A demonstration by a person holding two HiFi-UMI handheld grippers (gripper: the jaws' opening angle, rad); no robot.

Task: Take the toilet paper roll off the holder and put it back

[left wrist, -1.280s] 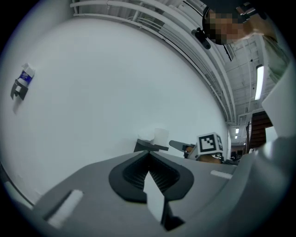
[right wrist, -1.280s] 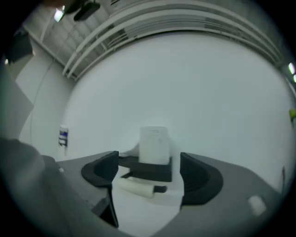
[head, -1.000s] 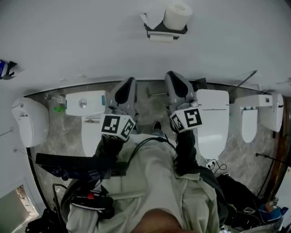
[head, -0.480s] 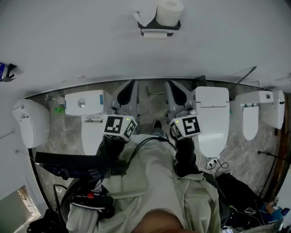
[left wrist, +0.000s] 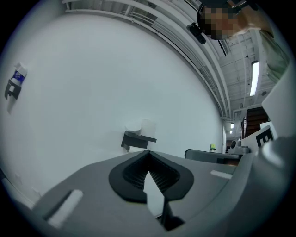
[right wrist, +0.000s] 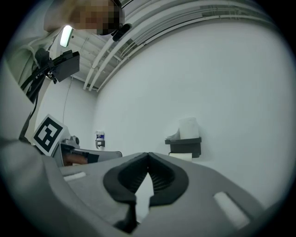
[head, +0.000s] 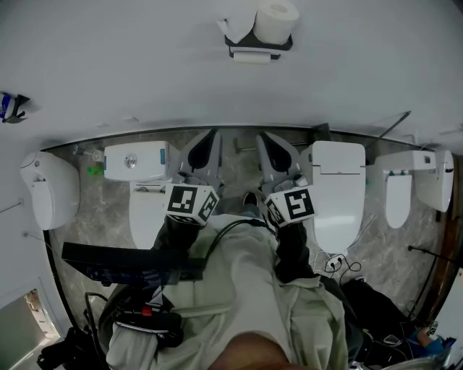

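A white toilet paper roll stands upright on top of a black wall holder, with a loose sheet beside it and a second roll under the shelf. My left gripper and right gripper hang side by side well below the holder, close to my body, pointing at the wall. Both are shut with nothing between their jaws. The left gripper view shows the roll on the holder far ahead. The right gripper view shows the same roll and holder.
Under the plain white wall, the stone floor carries a white cistern, a toilet and further white fixtures at the left and right. A small blue-labelled dispenser hangs on the wall at left. Cables and dark gear lie near my legs.
The right gripper has slid slightly down and left, closer to the left one. The left gripper has hardly moved. The roll stays on the holder.
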